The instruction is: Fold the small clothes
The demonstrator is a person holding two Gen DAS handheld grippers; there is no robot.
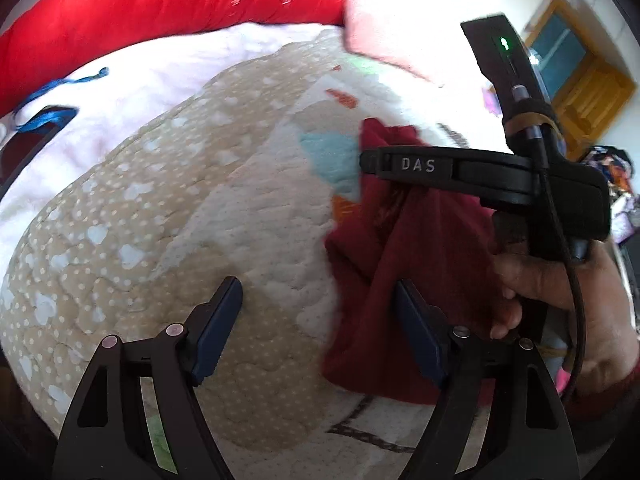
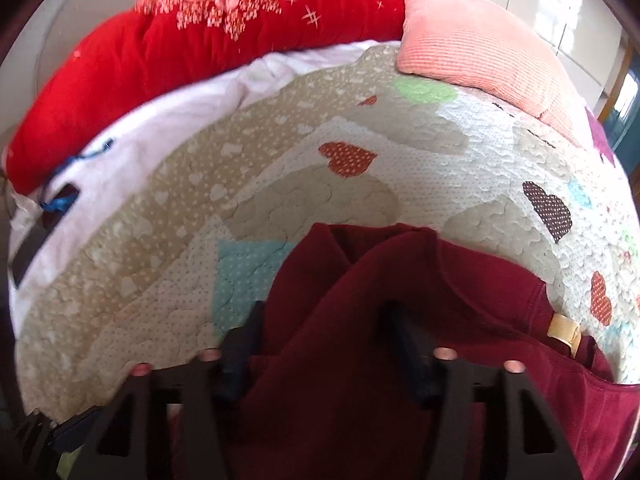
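Left gripper (image 1: 318, 320) at bottom centre of left view, jaws wide apart, nothing between them, over patchwork quilt (image 1: 168, 208). Right gripper (image 2: 324, 344) low centre of right view, jaws apart with dark red garment (image 2: 360, 300) bunched between; firm grip cannot tell. Garment lies lower right on quilt. Red blanket (image 2: 168, 36) upper left, pink cushion (image 2: 472, 44) upper right.

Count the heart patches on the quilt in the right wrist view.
3 clear ones on the quilt: an orange-red heart at centre, a brown dotted heart at right, and another orange-red heart at the far right edge. The maroon garment may hide more.
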